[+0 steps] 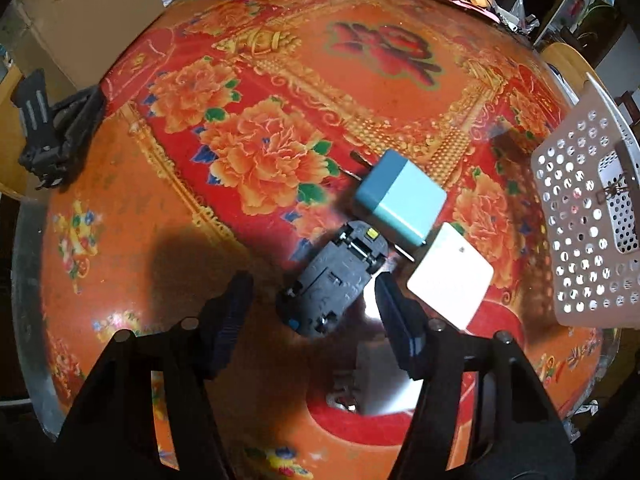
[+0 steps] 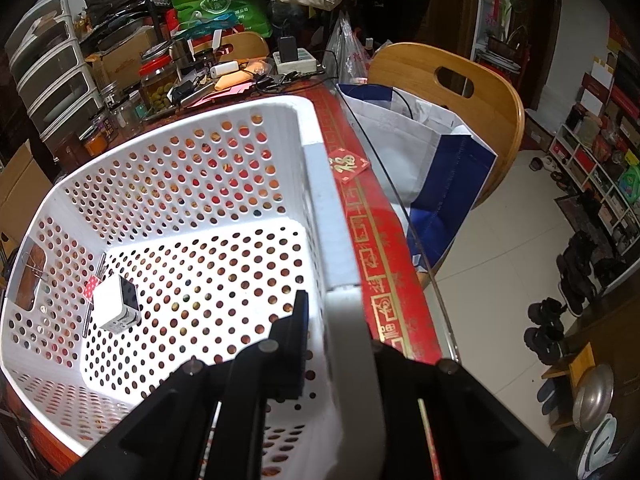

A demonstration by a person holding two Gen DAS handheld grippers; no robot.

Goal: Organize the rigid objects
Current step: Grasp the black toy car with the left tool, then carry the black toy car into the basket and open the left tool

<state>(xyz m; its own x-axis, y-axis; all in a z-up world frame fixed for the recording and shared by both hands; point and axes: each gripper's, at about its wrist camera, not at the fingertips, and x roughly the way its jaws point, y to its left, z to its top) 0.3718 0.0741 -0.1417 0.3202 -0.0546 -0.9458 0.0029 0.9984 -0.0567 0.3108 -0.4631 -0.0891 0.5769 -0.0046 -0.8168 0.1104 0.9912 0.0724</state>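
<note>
In the left wrist view, an upside-down black toy car (image 1: 334, 278) lies on the red floral table, just ahead of my open left gripper (image 1: 316, 300). Its right finger (image 1: 394, 308) is close beside the car. A teal box (image 1: 400, 196) and a white square box (image 1: 450, 280) lie just beyond and to the right. The white perforated basket (image 1: 584, 232) stands at the right. In the right wrist view, my right gripper (image 2: 332, 344) is shut on the basket's rim (image 2: 340, 264). Inside the basket lies a white cube-shaped plug adapter (image 2: 117, 303).
A black folding stand (image 1: 52, 128) sits at the table's left edge, with a cardboard box (image 1: 84, 12) behind it. Jars, a power strip (image 2: 294, 62) and clutter line the far edge. A wooden chair (image 2: 452, 92) with a blue-and-white bag (image 2: 432, 172) stands beside the table.
</note>
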